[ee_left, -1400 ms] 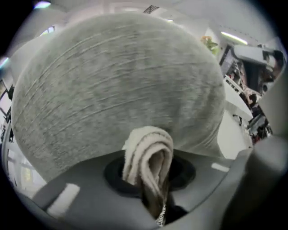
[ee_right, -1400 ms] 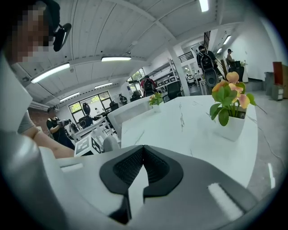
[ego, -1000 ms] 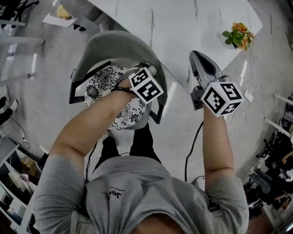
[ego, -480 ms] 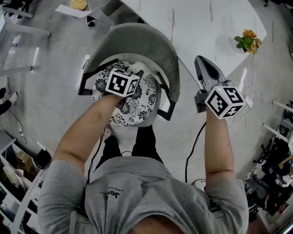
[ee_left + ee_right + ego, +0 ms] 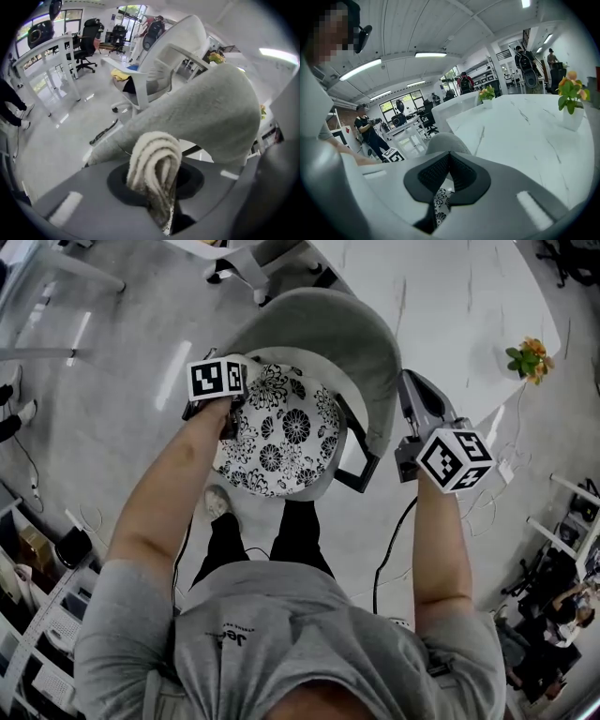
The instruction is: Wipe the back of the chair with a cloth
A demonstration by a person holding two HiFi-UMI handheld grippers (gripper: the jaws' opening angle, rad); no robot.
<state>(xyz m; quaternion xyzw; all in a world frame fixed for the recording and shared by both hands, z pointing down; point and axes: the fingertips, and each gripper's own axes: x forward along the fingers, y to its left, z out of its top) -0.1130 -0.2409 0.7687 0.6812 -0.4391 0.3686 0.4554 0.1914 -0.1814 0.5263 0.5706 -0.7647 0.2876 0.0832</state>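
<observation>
The chair's grey curved back (image 5: 323, 329) wraps a seat with a black-and-white floral cushion (image 5: 281, 432). My left gripper (image 5: 232, 369) hangs at the chair's left edge, its jaws hidden under its marker cube. In the left gripper view that gripper (image 5: 157, 187) is shut on a folded, ribbed pale cloth (image 5: 153, 164), and the grey back (image 5: 206, 117) rises just ahead of it, apart from the cloth. My right gripper (image 5: 419, 399) is right of the chair, over the table edge. It is shut with nothing in it (image 5: 449, 171), and the chair back's top (image 5: 445, 143) shows beyond.
A white marble table (image 5: 459, 296) lies right of the chair with a small flower pot (image 5: 530, 360) on it. The black armrest (image 5: 361, 465) juts out on the chair's right. A cable (image 5: 389, 540) trails on the floor. Another white chair (image 5: 159, 70) stands behind.
My left gripper with the cloth has swept from the right side of the chair back, across the seat, to the left edge. The right gripper has stayed about where it was.
</observation>
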